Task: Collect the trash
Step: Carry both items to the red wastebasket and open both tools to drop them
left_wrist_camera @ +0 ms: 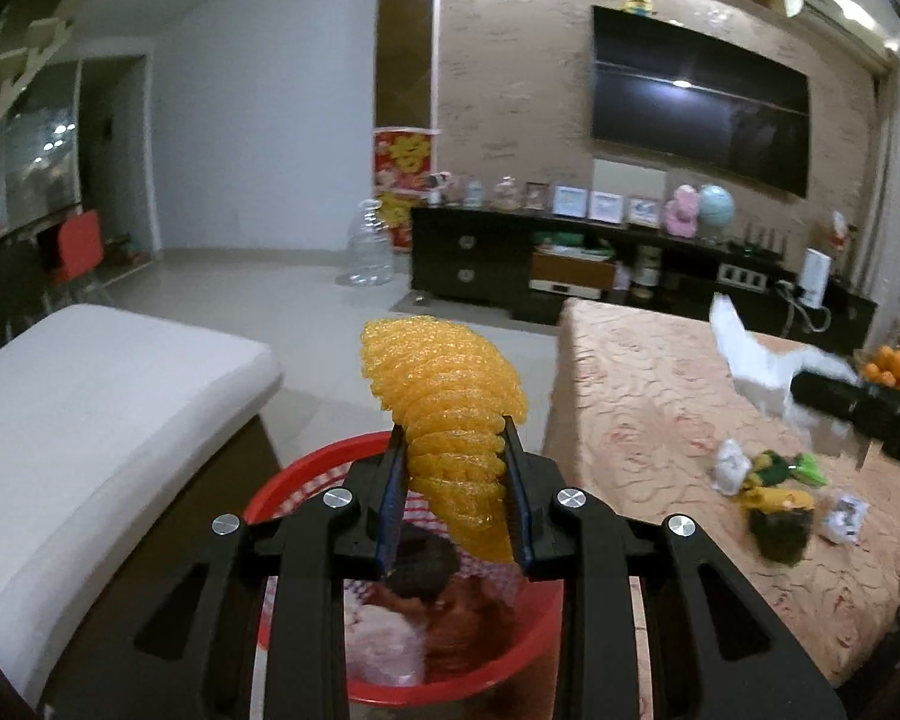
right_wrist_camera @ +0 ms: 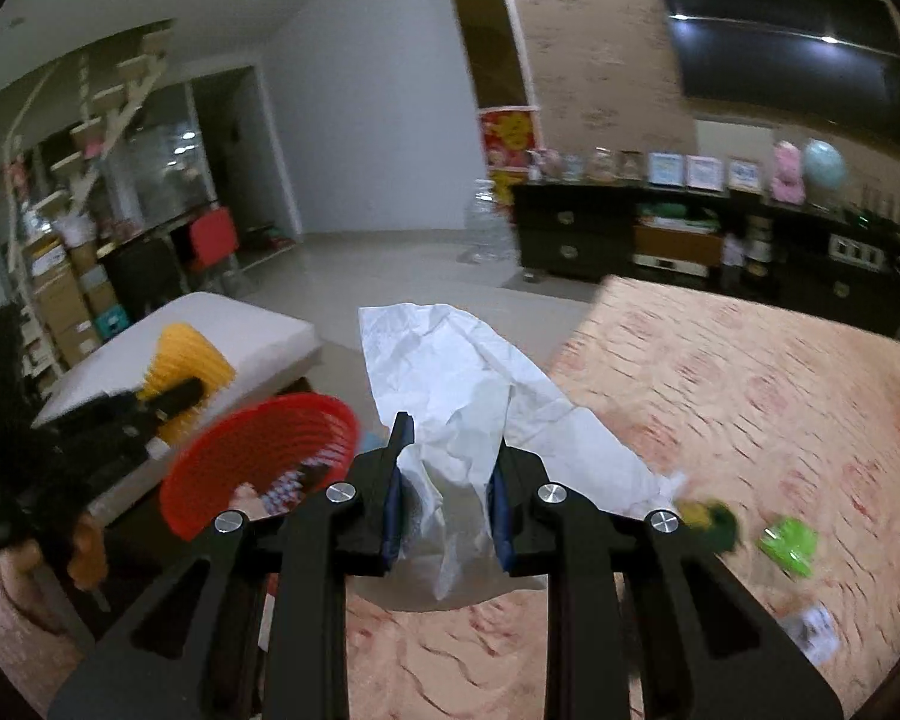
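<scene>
Presently: left gripper (left_wrist_camera: 455,426) clamps yellow foam netting (left_wrist_camera: 444,384) above red basket (left_wrist_camera: 306,468) for dropping; right gripper (right_wrist_camera: 450,426) pinches white paper (right_wrist_camera: 450,372).

A dark television (left_wrist_camera: 699,102) hangs above a black cabinet (left_wrist_camera: 570,258) lined with picture frames (left_wrist_camera: 606,205).

left tongs (left_wrist_camera: 453,429) clamp yellow foam net (left_wrist_camera: 444,384) | above red basket (left_wrist_camera: 306,468)

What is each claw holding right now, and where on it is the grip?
The left claw is shut on the yellow foam net, pinching its lower half. The right claw is shut on the crumpled white paper, gripped near its lower middle.
</scene>
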Demonstrator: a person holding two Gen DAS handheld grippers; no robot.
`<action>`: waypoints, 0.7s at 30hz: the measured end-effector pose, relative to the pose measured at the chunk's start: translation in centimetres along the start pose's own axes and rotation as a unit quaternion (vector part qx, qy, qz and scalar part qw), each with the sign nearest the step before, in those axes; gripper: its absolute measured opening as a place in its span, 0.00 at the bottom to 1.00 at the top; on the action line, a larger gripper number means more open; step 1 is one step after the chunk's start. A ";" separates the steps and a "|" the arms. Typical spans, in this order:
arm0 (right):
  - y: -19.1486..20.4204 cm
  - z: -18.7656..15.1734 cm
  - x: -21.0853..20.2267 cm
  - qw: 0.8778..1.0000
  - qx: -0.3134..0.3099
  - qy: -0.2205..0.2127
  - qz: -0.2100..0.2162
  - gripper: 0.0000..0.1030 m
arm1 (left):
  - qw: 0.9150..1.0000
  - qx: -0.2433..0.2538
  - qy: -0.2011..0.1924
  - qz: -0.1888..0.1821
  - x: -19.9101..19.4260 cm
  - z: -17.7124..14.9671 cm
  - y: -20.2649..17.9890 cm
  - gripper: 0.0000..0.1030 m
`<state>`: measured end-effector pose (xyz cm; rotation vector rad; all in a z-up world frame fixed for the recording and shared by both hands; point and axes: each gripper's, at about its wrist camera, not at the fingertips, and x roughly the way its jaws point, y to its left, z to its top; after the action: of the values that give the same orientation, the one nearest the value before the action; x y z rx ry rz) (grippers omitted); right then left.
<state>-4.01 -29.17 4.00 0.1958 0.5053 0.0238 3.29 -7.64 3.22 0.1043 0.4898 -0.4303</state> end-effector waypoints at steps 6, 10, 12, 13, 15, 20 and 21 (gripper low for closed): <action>4.1 2.5 3.1 0.998 -0.032 0.003 0.054 0.22 | 1.000 0.000 0.016 0.024 1.4 -0.9 1.1 0.26; 5.4 2.5 4.8 0.996 -0.047 0.016 0.074 0.22 | 0.999 -0.005 0.032 0.038 2.5 -1.5 1.9 0.26; 5.7 2.0 5.9 0.995 -0.046 0.029 0.084 0.22 | 0.998 -0.007 0.040 0.045 3.0 -1.8 2.5 0.26; 5.6 1.9 6.3 0.995 -0.044 0.034 0.087 0.22 | 0.998 -0.009 0.046 0.048 3.3 -2.0 2.7 0.26; 5.9 1.5 7.5 0.993 -0.037 0.051 0.099 0.22 | 0.997 -0.015 0.058 0.052 3.9 -2.2 3.2 0.26; 7.2 1.1 8.9 0.990 -0.036 0.071 0.116 0.23 | 0.995 -0.021 0.079 0.061 4.8 -2.5 4.2 0.26; 7.5 1.1 9.2 0.990 -0.035 0.074 0.118 0.23 | 0.994 -0.022 0.083 0.062 4.9 -2.6 4.4 0.26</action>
<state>4.78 -21.33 2.04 0.1840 0.6266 0.2885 7.90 -4.95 -1.41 0.1284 0.6514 -0.2913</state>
